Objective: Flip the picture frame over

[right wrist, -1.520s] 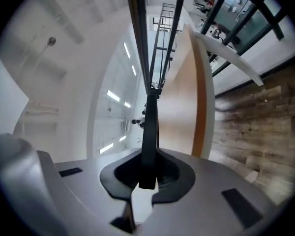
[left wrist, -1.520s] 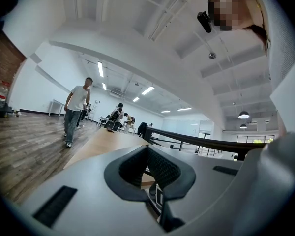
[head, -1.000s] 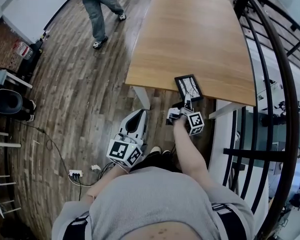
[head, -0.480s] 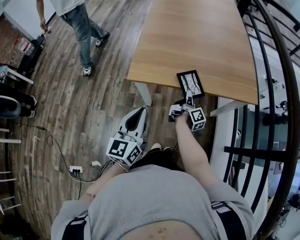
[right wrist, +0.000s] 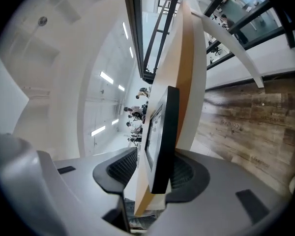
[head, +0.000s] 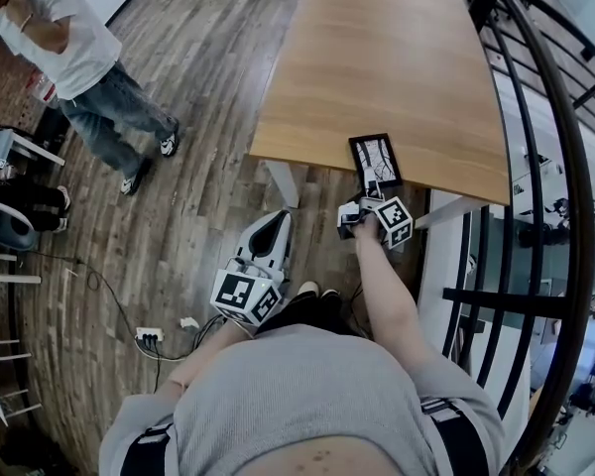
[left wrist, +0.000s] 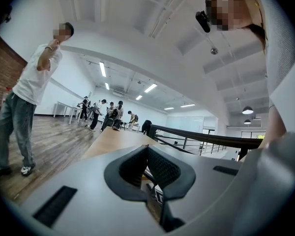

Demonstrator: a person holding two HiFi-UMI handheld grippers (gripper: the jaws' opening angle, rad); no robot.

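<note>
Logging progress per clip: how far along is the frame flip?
Done: nothing certain; the picture frame lies flat, picture side up, at the near edge of the table. In hand: the right tongs, which have just been opening, straddle its near end, seemingly not pressing. Left: likely the flip itself, unless this face-up pose is the result.

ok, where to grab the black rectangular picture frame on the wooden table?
Probably the near short edge, from the wooden table's near side, jaws above and below. The black rectangular picture frame lies flat, picture up, that edge at the rim. The right gripper straddles it there; its jaws have just been opening, not pressing.
</note>
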